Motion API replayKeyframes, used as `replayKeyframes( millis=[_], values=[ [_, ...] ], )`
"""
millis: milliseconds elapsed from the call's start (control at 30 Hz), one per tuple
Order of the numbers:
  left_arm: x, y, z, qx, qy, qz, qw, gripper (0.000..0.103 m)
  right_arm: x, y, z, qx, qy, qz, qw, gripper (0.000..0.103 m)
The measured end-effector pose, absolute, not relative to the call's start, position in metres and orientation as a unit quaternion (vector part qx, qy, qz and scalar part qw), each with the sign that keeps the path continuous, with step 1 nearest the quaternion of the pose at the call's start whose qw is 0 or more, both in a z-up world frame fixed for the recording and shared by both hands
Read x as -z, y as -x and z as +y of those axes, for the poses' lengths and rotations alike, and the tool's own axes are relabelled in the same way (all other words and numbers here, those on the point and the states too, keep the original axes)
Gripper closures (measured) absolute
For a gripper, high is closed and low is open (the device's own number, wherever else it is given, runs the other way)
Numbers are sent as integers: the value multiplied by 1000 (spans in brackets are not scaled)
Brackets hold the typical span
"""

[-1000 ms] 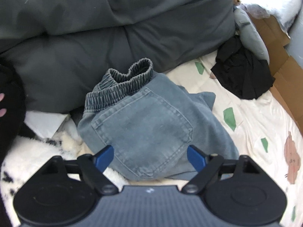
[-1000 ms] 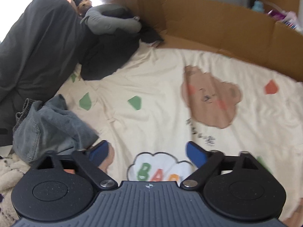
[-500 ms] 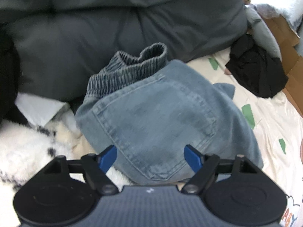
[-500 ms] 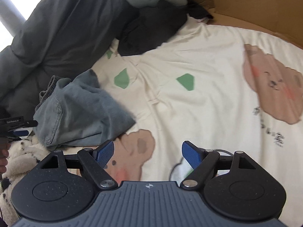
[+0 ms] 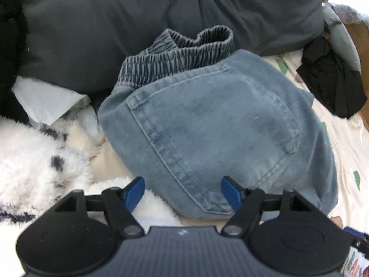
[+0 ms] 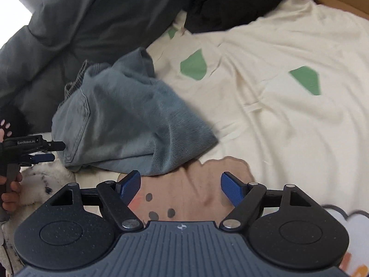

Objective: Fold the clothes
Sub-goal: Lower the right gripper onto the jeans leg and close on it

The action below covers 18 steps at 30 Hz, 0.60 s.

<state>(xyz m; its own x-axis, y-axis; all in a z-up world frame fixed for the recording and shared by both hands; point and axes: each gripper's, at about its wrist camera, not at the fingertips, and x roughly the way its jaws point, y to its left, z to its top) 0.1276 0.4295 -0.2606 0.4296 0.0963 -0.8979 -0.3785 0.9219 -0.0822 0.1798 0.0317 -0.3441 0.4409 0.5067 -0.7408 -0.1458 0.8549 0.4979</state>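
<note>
While only the right view shows the person's hand (image 6: 9, 191), both open hand-held grippers (image 5: 182, 190) (image 6: 181, 184), jaws just narrowing, now sit nearer the crumpled blue denim jeans (image 5: 207, 127).

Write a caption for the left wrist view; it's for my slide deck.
Open left gripper poised over crumpled blue jeans, back pocket up, lying against a dark grey duvet.

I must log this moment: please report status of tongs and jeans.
Left tongs open, closing in around jeans hem, no grip. Right tongs open, empty, over sheet. Jeans bunched against dark duvet.
</note>
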Motion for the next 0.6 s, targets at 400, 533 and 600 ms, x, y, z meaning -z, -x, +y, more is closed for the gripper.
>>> replayKeyframes(
  millis=[400, 533, 600],
  values=[
    [283, -136, 447, -146, 172, 525, 821, 17, 373, -211, 45, -185, -207, 508, 815, 23],
    [291, -141, 454, -147, 177, 530, 816, 3, 376, -216, 54, -184, -212, 500, 819, 15],
    [292, -142, 457, -142, 188, 525, 818, 3, 376, -219, 61, -187, -206, 496, 822, 13]
  ],
)
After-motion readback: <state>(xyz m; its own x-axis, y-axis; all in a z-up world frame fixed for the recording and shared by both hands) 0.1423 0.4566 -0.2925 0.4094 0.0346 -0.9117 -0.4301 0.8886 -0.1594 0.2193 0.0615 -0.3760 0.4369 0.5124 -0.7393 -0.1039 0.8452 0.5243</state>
